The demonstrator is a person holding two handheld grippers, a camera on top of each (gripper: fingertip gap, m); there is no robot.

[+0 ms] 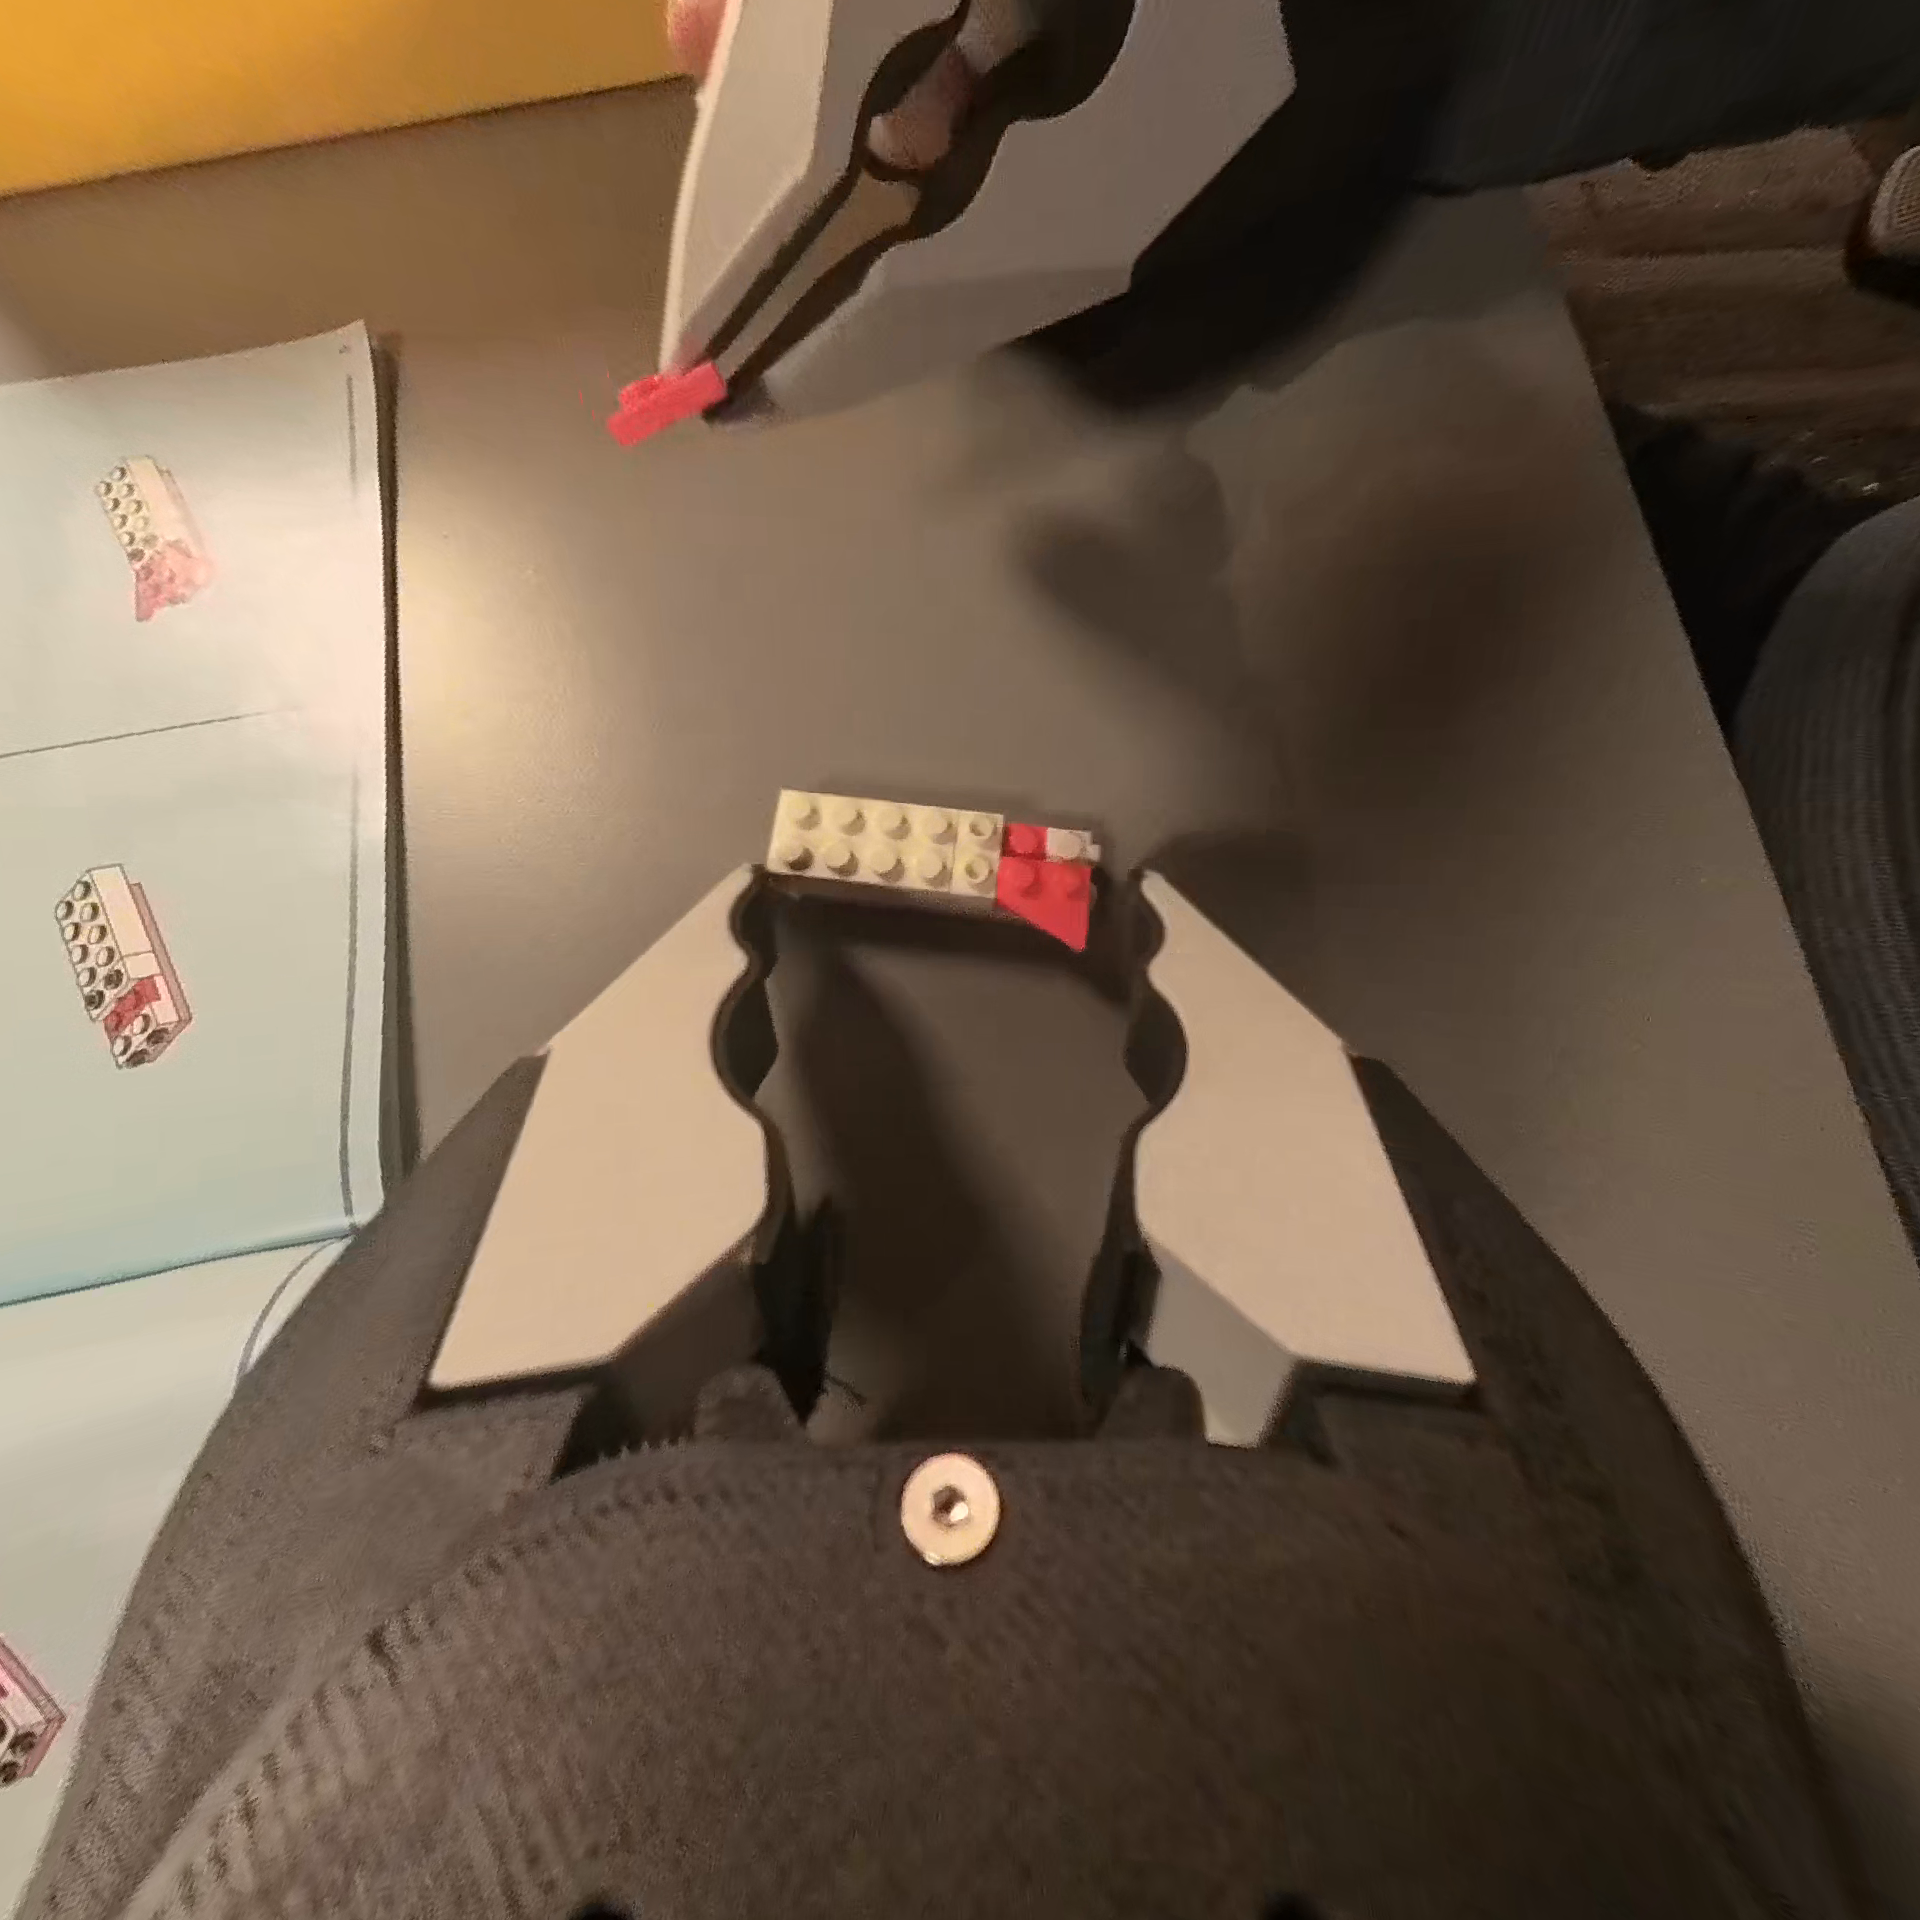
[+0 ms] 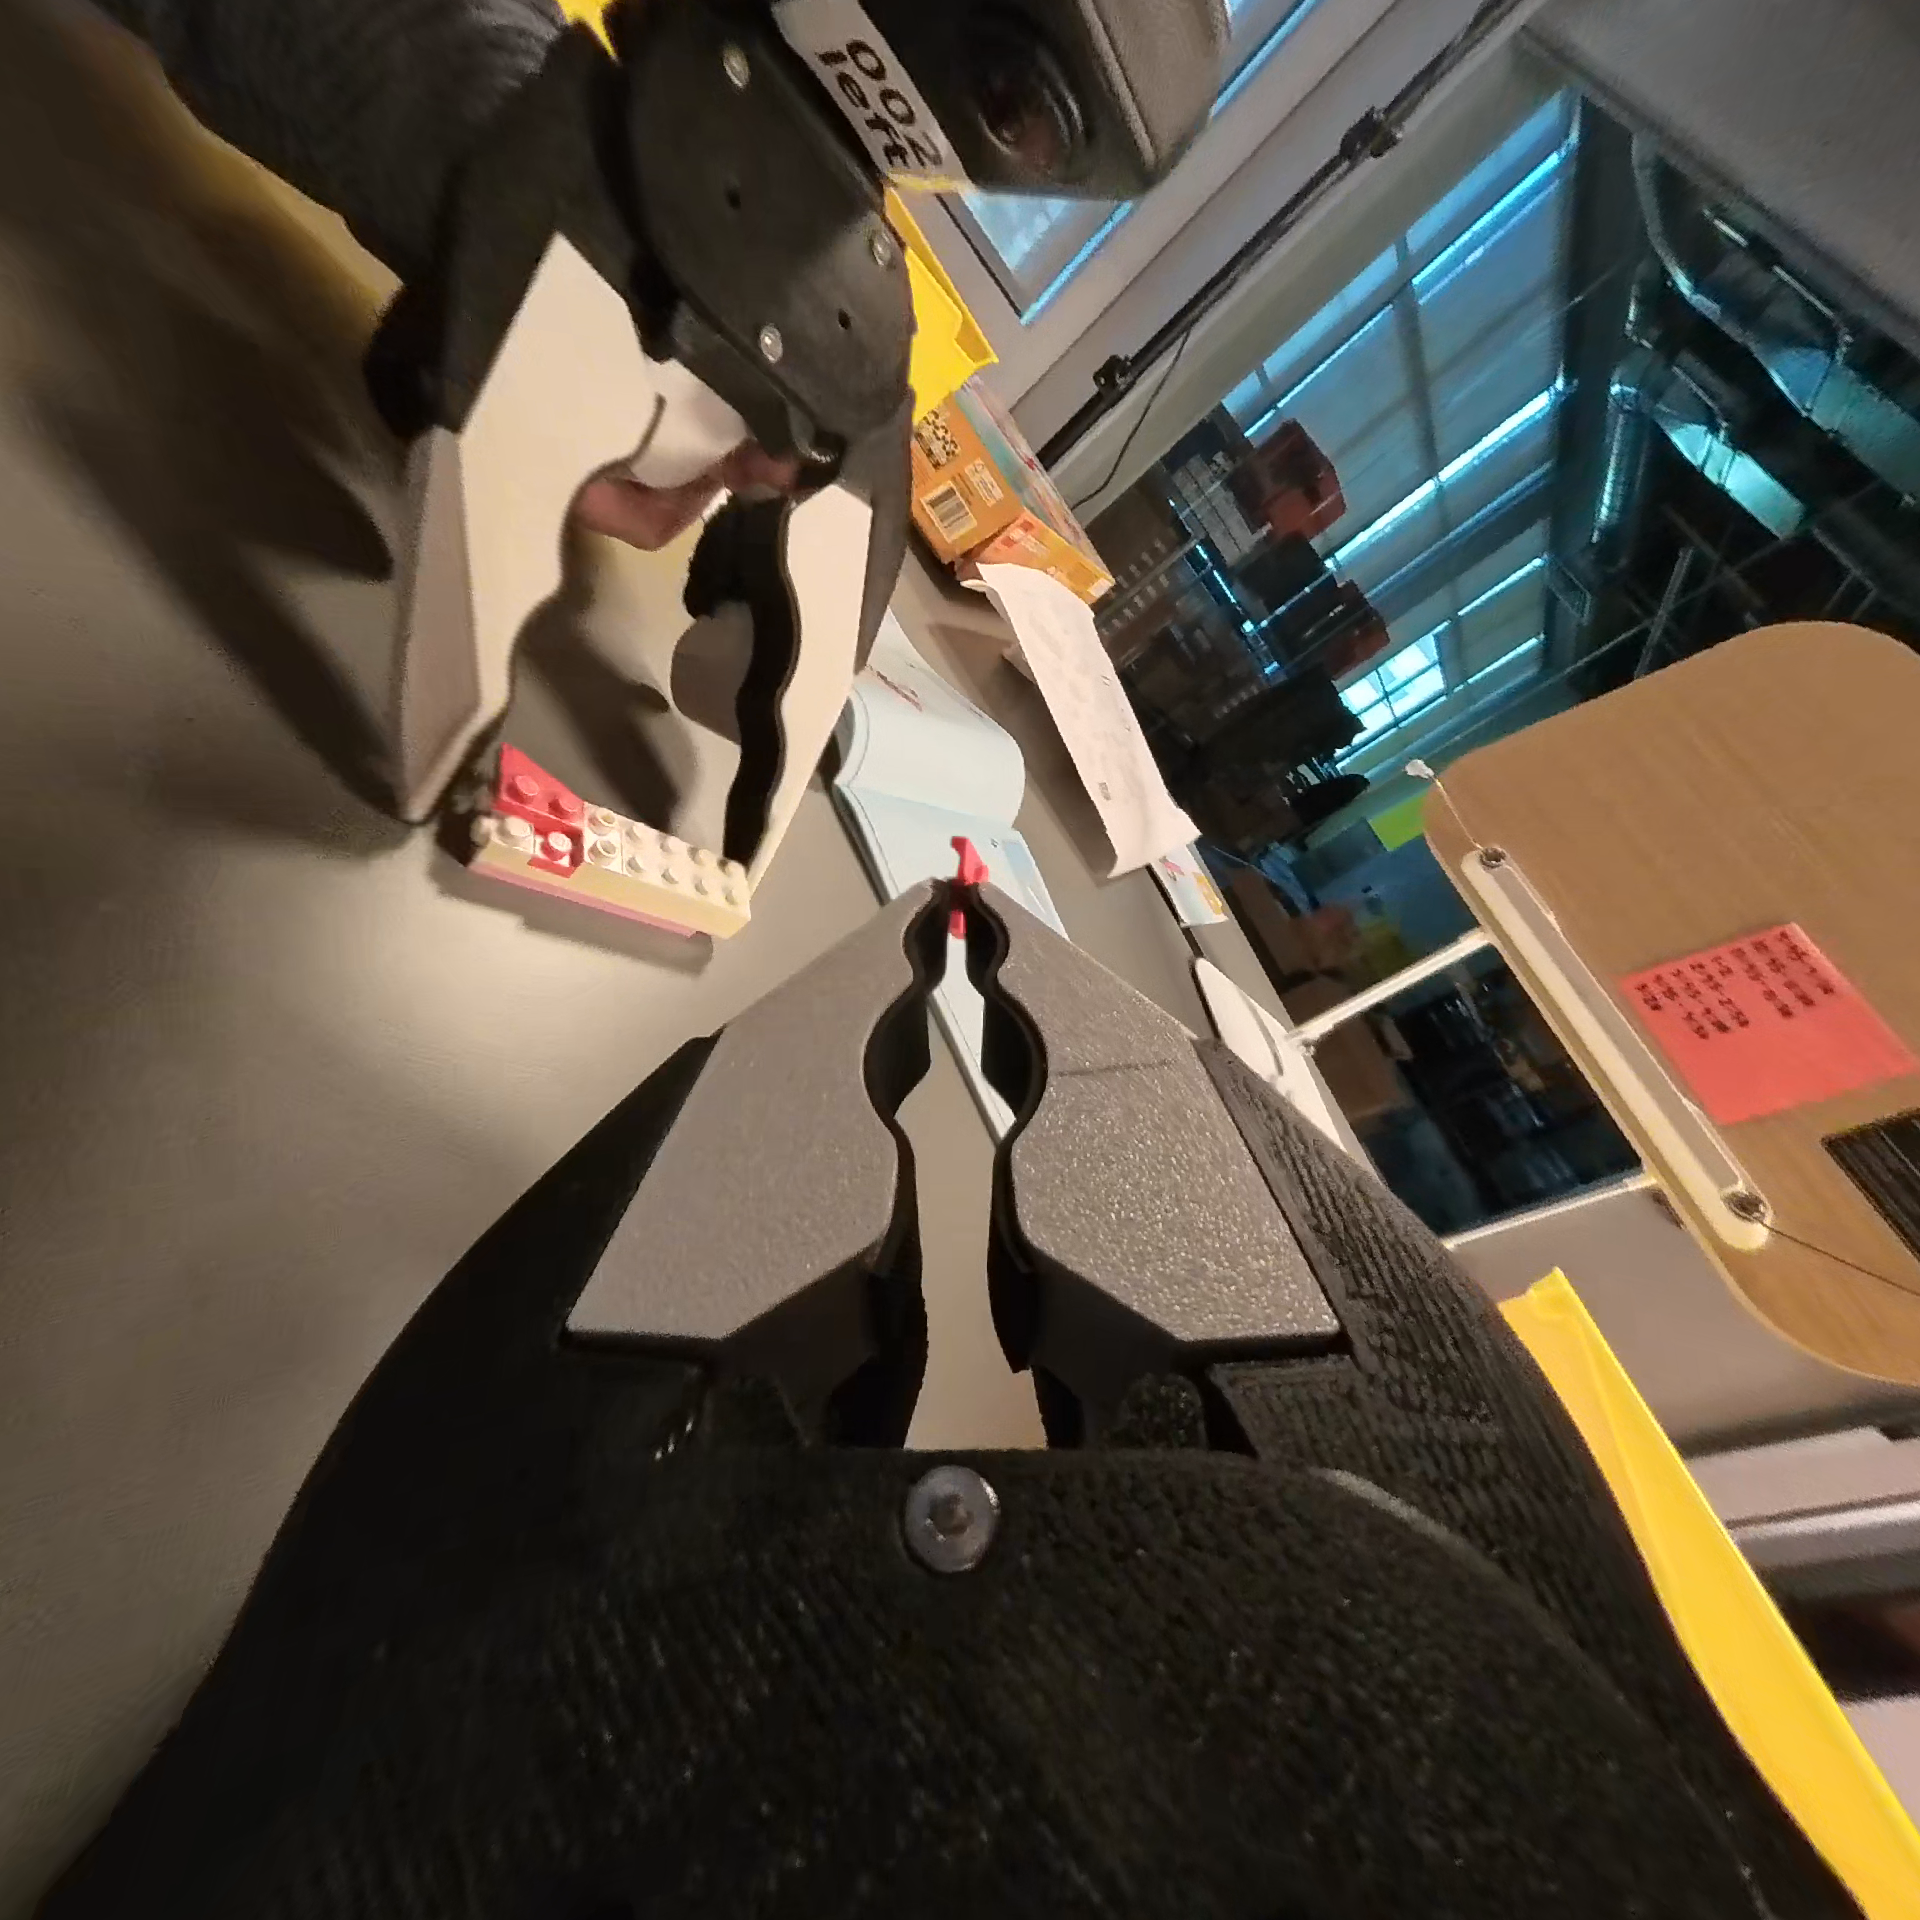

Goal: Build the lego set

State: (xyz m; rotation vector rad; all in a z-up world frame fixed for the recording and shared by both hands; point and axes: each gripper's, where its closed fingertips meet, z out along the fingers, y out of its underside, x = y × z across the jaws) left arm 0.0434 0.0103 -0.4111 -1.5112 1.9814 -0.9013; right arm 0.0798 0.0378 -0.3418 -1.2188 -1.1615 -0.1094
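A small brick assembly (image 1: 914, 854) lies on the grey table (image 1: 644, 644): a cream studded block with red pieces and a small white piece at its right end. It also shows in the right wrist view (image 2: 613, 862). My left gripper (image 1: 945, 878) is open, one fingertip off each end of the assembly, and a gap shows beside the red end. It also appears in the right wrist view (image 2: 592, 821). My right gripper (image 2: 958, 904) is shut on a small flat red piece (image 2: 964, 868), held above the table beyond the assembly, and shows in the left wrist view (image 1: 717, 400) with the red piece (image 1: 665, 400).
An open instruction booklet (image 1: 187, 727) lies left of the assembly, also in the right wrist view (image 2: 935, 769). A yellow bin (image 1: 312, 73) stands at the back. Cardboard boxes (image 2: 977, 488) and a paper sheet (image 2: 1091, 727) lie beyond the booklet. The table edge (image 1: 1621, 520) runs along the right.
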